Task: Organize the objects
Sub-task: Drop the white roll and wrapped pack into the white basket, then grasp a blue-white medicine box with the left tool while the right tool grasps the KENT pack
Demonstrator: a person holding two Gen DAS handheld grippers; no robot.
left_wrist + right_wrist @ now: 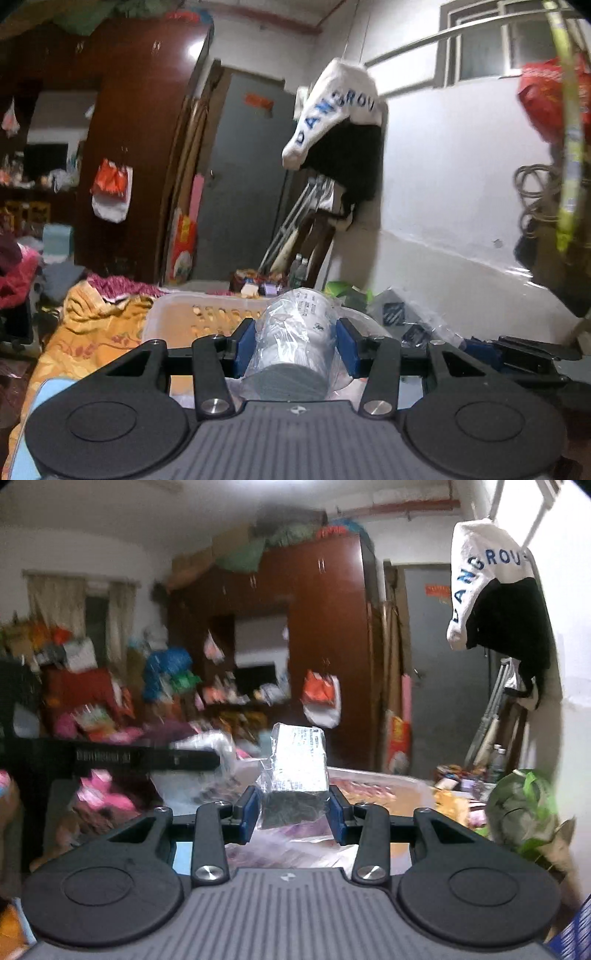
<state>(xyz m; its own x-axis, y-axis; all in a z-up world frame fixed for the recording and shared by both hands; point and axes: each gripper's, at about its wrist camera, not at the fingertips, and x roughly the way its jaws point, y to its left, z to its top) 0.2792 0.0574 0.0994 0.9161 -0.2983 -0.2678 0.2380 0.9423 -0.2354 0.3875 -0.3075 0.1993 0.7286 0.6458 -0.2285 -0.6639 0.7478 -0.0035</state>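
Observation:
My left gripper (295,341) is shut on a grey and white rolled item in a clear plastic bag (295,332), held up above a pale plastic basket (207,314). My right gripper (294,814) is shut on a dark item in a clear plastic packet (297,775) with a white printed label, lifted over the bed. The left gripper (129,757) shows as a dark blurred bar at the left of the right wrist view. The right gripper (517,354) shows at the lower right of the left wrist view.
An orange patterned blanket (96,325) covers the bed beside the basket. A dark wooden wardrobe (325,627) and a grey door (251,177) stand behind. Clothes hang from a rail (343,122) by the white wall. Green bags (524,805) lie at the right.

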